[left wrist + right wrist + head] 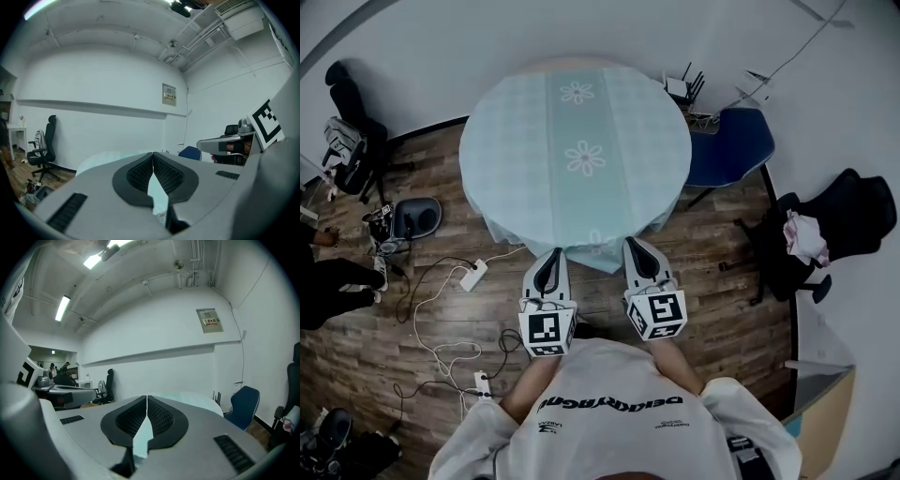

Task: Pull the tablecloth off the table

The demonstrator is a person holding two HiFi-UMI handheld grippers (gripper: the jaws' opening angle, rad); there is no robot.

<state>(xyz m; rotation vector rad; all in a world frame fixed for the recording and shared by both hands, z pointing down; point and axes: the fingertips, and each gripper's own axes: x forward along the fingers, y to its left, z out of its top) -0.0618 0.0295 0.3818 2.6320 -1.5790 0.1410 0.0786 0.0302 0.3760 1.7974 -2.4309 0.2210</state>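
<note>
Left gripper (552, 253), right gripper (635, 244), tablecloth (581, 159) hem pinched

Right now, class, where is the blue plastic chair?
In the head view, the blue plastic chair stands on the right, close beside the right edge of the pale green floral tablecloth.

The tablecloth (575, 159) ahead of the tongs is pale green, with checks at the sides and white flowers down the middle. The left tongs (555, 253) and right tongs (632, 244) are grey with black-and-white squares. The floor (712, 234) under them is brown.
</note>
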